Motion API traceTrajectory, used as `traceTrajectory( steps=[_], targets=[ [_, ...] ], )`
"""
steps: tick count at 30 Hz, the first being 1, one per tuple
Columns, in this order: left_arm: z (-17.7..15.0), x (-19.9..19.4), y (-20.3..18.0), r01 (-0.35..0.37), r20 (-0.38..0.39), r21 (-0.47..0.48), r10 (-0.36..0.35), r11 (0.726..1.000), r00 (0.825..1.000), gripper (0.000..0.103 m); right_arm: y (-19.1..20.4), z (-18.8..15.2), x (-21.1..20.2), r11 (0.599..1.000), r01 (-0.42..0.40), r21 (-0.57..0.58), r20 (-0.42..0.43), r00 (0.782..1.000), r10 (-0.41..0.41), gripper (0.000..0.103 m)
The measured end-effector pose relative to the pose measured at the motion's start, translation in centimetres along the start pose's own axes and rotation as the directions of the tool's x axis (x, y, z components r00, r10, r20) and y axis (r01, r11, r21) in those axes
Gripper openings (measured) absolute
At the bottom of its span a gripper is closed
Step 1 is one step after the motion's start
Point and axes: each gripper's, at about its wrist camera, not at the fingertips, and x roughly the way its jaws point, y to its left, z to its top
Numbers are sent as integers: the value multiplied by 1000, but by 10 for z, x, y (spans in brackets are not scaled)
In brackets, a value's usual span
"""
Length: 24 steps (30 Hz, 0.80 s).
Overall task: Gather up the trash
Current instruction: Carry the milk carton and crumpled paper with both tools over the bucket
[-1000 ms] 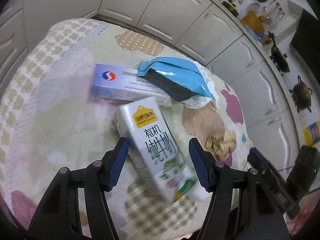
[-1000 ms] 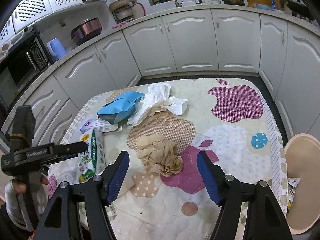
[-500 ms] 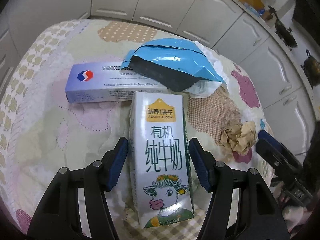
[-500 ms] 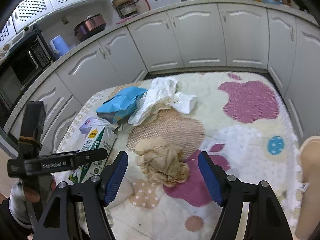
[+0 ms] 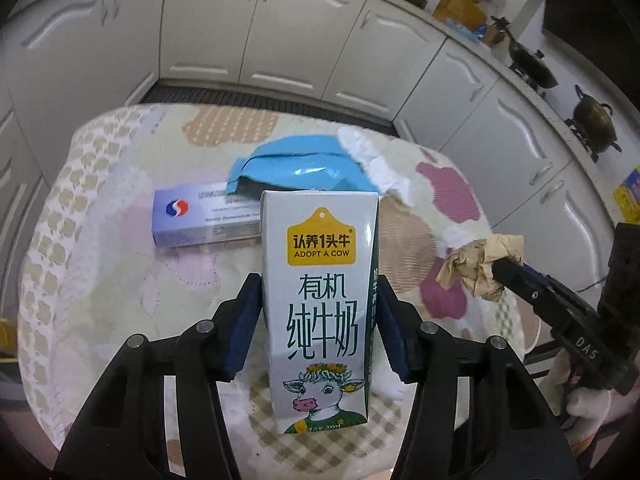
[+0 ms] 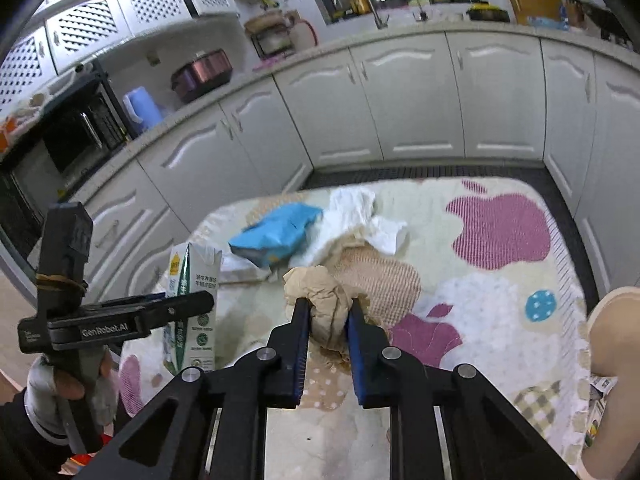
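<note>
The milk carton [image 5: 320, 304] clamped between the left gripper's [image 5: 318, 320] pads reads "认养1头牛 ADOPT A COW" on a yellow badge, "有机 纯牛奶" below it and "200mL" at its foot. The gripper's side arm reads "GenRobot.AI".

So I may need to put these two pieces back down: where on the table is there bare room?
The widest free patch is the cloth right of the brown paper ball, around the purple apple print toward the table's right edge. Some is free left of the milk carton, below the flat medicine box. The far middle is crowded: blue pouch, white tissue.
</note>
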Motion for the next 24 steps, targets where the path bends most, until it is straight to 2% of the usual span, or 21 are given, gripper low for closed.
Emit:
traceTrajectory(
  steps=[12,24],
  targets=[
    [7,-22,-46,27,53,99,-32,995,998,51,2,1,-47,1000,16,8,93,996,-16,17],
    [10,-18,-96,77,53,183,-87,980,995,50,-20,-4,-87,997,68,48,154,985,-74,17]
  ],
)
